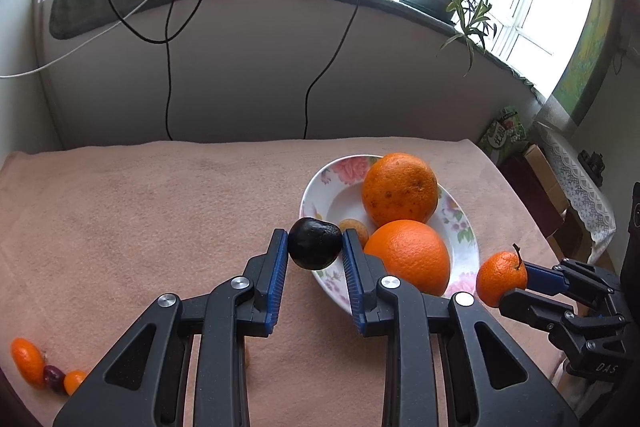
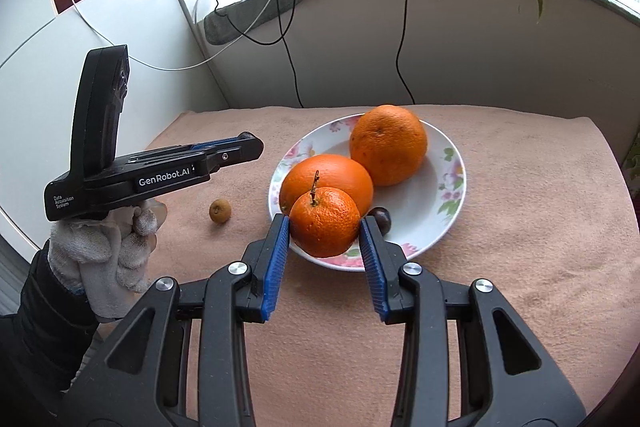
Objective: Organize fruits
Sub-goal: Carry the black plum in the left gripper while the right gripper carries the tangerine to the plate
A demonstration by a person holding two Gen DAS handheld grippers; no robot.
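The surface (image 2: pixel 520 227), draped in a pinkish cloth, is carrying a floral plate (image 2: pixel 448 187) right of centre. Two large oranges (image 2: pixel 388 145) are sitting touching each other on the plate, with a small dark fruit (image 2: pixel 380 217) lying against the nearer one. The left tool (image 1: pixel 315 245) is pinching a dark round fruit (image 1: pixel 315 243) between its blue pads, holding it above the plate's near-left rim. The right tool (image 2: pixel 325 233) is clamping a stemmed mandarin (image 2: pixel 325 221) (stem pointing up) just over the plate's near edge, in front of the nearer orange. A small brownish fruit (image 2: pixel 219 211) is lying on the cloth left of the plate. Three small fruits (image 1: pixel 44 367) are resting together at the surface's near-left corner.
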